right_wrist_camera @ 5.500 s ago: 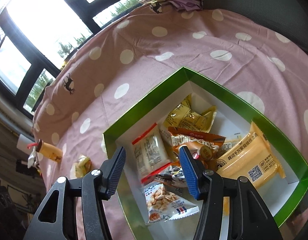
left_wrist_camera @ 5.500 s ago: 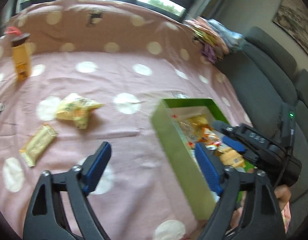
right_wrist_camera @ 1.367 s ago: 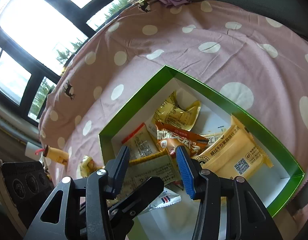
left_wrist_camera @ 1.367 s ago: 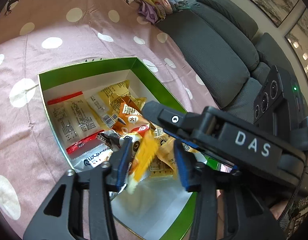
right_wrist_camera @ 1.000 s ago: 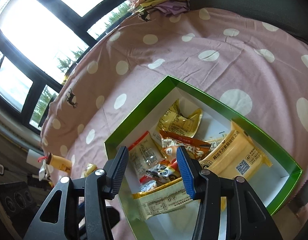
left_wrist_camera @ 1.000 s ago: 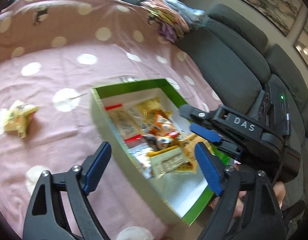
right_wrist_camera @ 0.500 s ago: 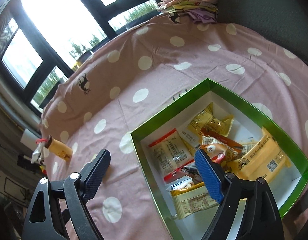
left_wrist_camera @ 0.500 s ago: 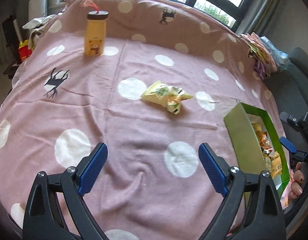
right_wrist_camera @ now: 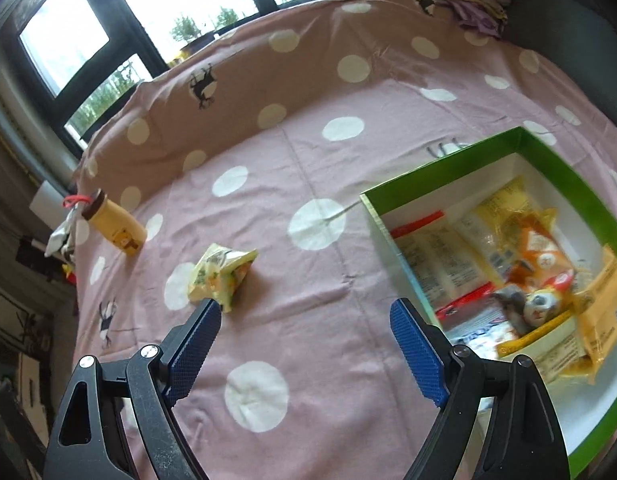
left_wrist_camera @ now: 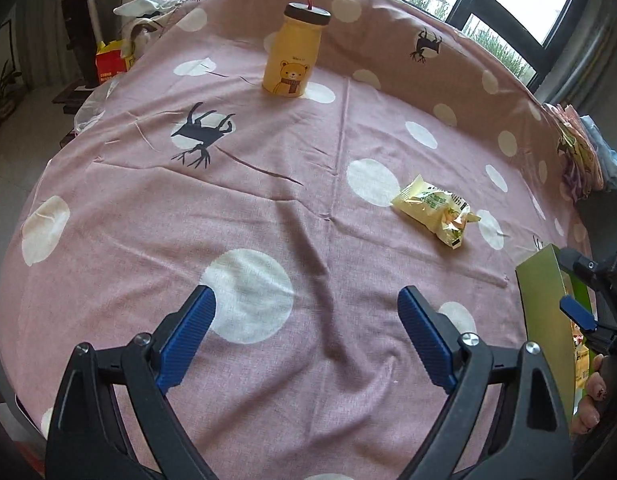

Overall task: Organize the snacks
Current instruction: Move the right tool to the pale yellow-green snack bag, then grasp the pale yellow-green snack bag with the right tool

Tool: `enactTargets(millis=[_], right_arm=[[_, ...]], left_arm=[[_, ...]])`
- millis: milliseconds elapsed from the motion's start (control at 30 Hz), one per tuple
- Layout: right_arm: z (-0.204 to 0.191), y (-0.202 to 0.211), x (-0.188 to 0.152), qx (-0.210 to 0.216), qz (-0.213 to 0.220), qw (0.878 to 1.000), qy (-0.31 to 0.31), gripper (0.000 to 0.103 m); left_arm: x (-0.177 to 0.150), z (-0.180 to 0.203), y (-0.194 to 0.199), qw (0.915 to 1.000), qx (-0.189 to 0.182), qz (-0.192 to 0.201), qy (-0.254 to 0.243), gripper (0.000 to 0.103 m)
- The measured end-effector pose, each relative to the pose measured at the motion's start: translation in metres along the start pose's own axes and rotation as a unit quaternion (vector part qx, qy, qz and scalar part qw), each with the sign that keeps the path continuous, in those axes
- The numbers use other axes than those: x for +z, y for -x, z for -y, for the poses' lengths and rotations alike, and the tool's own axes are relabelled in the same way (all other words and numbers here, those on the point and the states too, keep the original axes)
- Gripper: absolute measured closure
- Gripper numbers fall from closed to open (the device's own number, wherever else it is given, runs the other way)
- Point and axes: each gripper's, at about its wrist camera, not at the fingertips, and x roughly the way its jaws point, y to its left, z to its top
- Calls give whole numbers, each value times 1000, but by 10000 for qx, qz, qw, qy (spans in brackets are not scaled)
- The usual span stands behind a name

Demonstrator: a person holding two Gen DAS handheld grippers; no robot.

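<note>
Left hand-held gripper [left_wrist_camera: 304, 336]: we hold it wide open, empty.
Right hand-held gripper [right_wrist_camera: 304, 340]: likewise gaping, empty.
Yellow snack packet [left_wrist_camera: 436, 210]: loose on the polka-dot cloth [left_wrist_camera: 268, 200], apart from the green box [right_wrist_camera: 548, 160].
Advice: we'd pinch the crumpled body, then lift.

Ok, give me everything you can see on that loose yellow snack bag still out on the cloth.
The yellow snack bag is a puffy, crinkled foil-like packet, pale yellow with green print, its sealed ends crumpled. It lies on its side on the pink dotted cloth, partly over a white dot, between the bear bottle and the green box. Nothing else touches it; both grippers are clear of it.
</note>
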Motion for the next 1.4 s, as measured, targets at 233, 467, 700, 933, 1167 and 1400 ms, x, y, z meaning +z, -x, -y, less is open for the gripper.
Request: enactTargets(millis=[233, 467, 700, 933, 1167, 1400], right_arm=[[-58, -38, 5, 116, -288, 9988, 375, 16], [-106, -106, 30, -361, -622, 9932, 913, 16], [-111, -160, 24, -777, -841, 9906, 742, 16], [-116, -160, 13, -1073, -492, 9865, 1131, 50], [-100, -120, -5, -392, -989, 9883, 1094, 56], [-83, -67, -54, 304, -1540, 9786, 1330, 56]], left_arm=[[4, -11, -3, 9998, -46, -86, 155, 10], [8, -24, -4, 9992, 50, -114, 370, 10], [8, -24, -4, 9993, 136, -123, 339, 10], [8, -23, -6, 9993, 212, -132, 281, 10], [6, -22, -8, 9992, 224, -174, 264, 10], [3, -16, -14, 9991, 227, -303, 202, 10]])
